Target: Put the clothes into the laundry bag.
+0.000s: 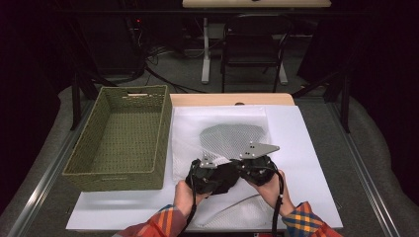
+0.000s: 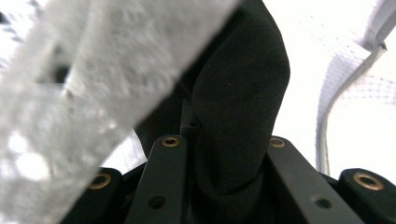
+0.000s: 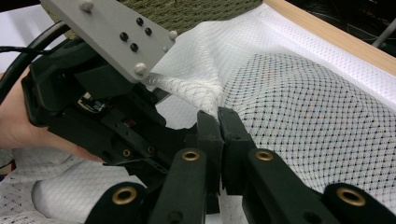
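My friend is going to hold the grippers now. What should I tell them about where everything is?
Left gripper: shut on the black cloth, near the table's front edge.
Right gripper: jaws closed on the white mesh bag, at its edge by the opening.
The bag lies flat on the white sheet, with something dark already inside its far half.
The green woven basket sits to the left, with nothing in it.
Done: both grips are made.
Left, probably: push the cloth into the bag; maybe the bag goes in the basket after.
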{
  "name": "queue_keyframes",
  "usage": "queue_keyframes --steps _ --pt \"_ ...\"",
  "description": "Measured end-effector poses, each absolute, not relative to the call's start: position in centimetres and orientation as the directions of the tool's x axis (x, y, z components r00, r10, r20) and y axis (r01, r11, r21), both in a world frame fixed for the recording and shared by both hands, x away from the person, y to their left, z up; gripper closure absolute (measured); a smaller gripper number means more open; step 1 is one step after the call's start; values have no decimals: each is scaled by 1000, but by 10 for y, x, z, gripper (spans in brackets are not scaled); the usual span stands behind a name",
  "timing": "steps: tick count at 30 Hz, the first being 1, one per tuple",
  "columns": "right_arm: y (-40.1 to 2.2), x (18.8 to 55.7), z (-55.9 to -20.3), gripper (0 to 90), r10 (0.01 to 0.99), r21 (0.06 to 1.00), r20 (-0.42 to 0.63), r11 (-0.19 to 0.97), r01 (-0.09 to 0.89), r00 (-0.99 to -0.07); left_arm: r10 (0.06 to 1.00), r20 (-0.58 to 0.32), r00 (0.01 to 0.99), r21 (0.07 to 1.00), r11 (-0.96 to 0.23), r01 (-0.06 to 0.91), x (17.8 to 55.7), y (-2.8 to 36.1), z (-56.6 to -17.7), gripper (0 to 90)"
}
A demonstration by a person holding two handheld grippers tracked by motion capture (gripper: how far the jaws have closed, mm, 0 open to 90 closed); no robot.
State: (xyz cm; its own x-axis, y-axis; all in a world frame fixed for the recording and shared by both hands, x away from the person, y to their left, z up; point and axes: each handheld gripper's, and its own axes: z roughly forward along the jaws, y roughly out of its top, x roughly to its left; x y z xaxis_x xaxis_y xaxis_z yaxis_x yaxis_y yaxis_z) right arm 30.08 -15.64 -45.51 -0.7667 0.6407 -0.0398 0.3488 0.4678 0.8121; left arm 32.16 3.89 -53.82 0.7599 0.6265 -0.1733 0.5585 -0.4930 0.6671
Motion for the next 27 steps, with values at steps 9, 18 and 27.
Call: queue_keyframes --steps 9,18,27 --pt "-157 301 -455 887 641 812 -40 468 349 -766 651 -166 740 685 -464 562 326 37 -541 769" --pt "-158 301 -455 887 639 812 -41 469 347 -768 642 -150 752 656 -504 562 324 37 -541 560" --pt "-159 301 -455 887 641 812 -37 467 351 -767 612 -146 777 627 -551 552 317 37 -540 316"
